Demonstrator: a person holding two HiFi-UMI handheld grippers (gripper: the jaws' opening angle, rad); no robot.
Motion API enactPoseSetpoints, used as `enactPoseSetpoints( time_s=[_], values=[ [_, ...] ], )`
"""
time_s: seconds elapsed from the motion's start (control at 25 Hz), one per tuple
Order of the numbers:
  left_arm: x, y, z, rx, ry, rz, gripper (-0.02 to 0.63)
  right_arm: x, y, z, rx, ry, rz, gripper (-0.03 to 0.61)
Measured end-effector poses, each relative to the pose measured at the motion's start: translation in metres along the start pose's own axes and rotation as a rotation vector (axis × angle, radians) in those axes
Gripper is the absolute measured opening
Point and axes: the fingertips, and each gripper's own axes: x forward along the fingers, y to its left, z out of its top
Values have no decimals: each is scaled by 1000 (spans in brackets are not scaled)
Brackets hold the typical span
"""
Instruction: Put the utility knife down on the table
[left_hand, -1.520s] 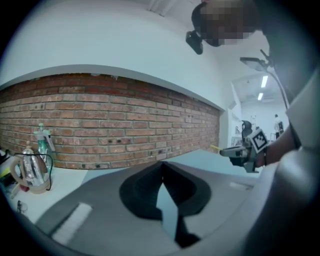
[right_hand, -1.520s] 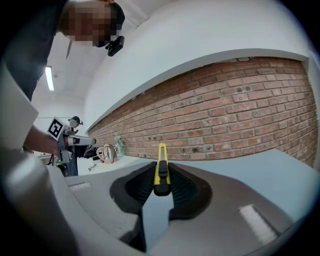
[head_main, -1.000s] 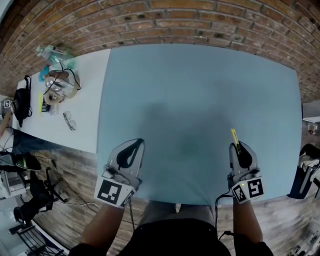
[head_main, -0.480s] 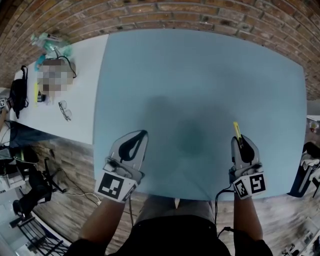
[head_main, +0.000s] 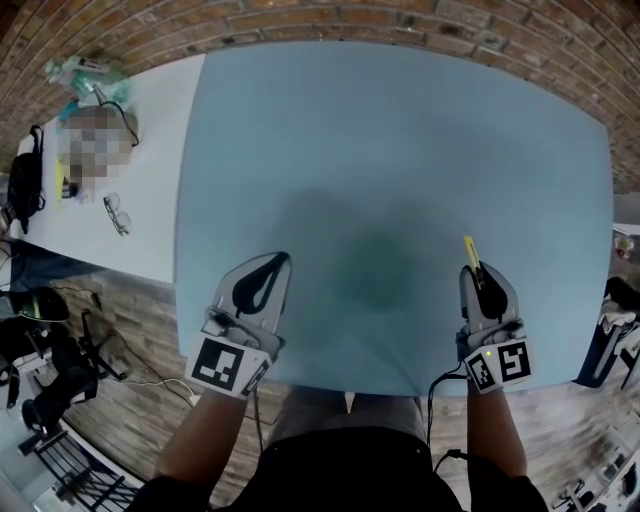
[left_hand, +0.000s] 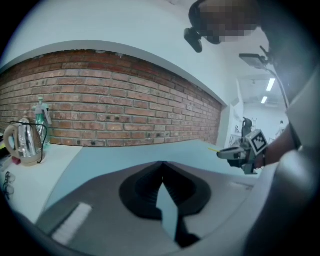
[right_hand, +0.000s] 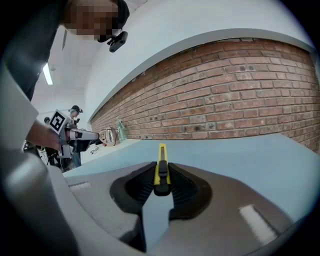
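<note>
At the blue counter's (head_main: 400, 140) near edge, at seven o'clock, the left gripper (head_main: 283, 258) has its jaws together on nothing. At five o'clock the right gripper (head_main: 478, 270) is clamped on the yellow utility knife (head_main: 469, 253), its tip pointing toward twelve. Farther off at ten o'clock, glasses (head_main: 116, 214) lie on a white counter (head_main: 170, 150).

Left gripper (head_main: 283, 258) closed, right gripper (head_main: 480, 272) clamped.

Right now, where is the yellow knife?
In the head view the utility knife is at the lower right, held by the right gripper and poking forward over the near edge of the blue table.
</note>
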Motion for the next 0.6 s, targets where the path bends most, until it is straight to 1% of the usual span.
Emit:
enactPoseSetpoints(
  time_s=[0.16,0.28,0.4,0.48,0.52,0.6],
  values=[
    [3,-2,-7,-16,15,-4,5,3,1,-3,-5,10,9,74],
    [6,-6,-8,-72,19,2,5,6,3,-8,-9,20,20,74],
    [6,-6,-14,-50,33,2,5,10,2,-11,-6,17,28,74],
    [9,-6,-11,-76,35,13,5,15,1,-13,-4,18,36,74],
    [9,-5,-11,-76,37,14,5,17,0,-15,0,21,37,74],
    [7,-4,-18,-46,47,7,5,18,-1,-18,12,24,30,74]
  ],
)
